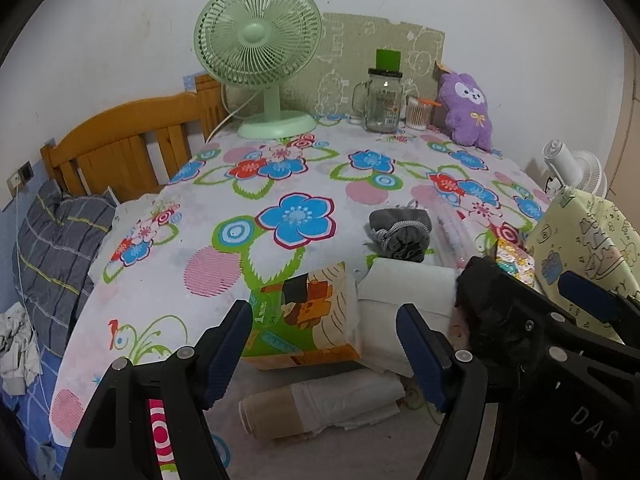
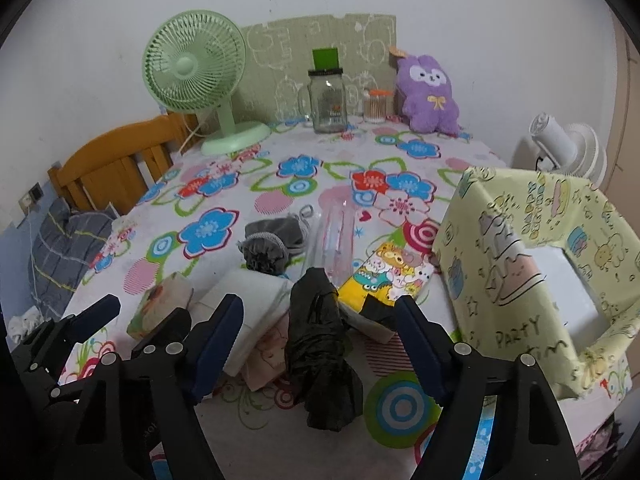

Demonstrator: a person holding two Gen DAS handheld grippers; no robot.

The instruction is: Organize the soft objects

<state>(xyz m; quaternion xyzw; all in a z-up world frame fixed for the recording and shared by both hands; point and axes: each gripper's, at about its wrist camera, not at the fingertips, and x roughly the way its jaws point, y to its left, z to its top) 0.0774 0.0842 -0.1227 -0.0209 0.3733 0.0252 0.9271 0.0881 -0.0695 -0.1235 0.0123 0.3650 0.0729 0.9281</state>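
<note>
On the flowered tablecloth (image 1: 280, 184) lies a colourful tissue pack (image 1: 308, 312). My left gripper (image 1: 326, 346) stands open just in front of it, with the pack showing between its blue pads. Beside the pack are a white folded wad (image 1: 404, 292), a grey drawstring pouch (image 1: 400, 232) and a beige-and-white roll (image 1: 312, 404). My right gripper (image 2: 320, 340) is open over a crumpled black plastic bag (image 2: 320, 352), which lies between its fingers untouched. The left gripper (image 2: 132, 320) shows at the left of the right wrist view, and the right gripper (image 1: 560, 312) at the right of the left wrist view.
A yellow-green cartoon-print box (image 2: 520, 260) stands open at the right. A cartoon-print pack (image 2: 392, 276) and a clear pink packet (image 2: 336, 236) lie mid-table. At the back stand a green fan (image 2: 196, 68), a glass jar (image 2: 326, 100) and a purple plush (image 2: 428, 96).
</note>
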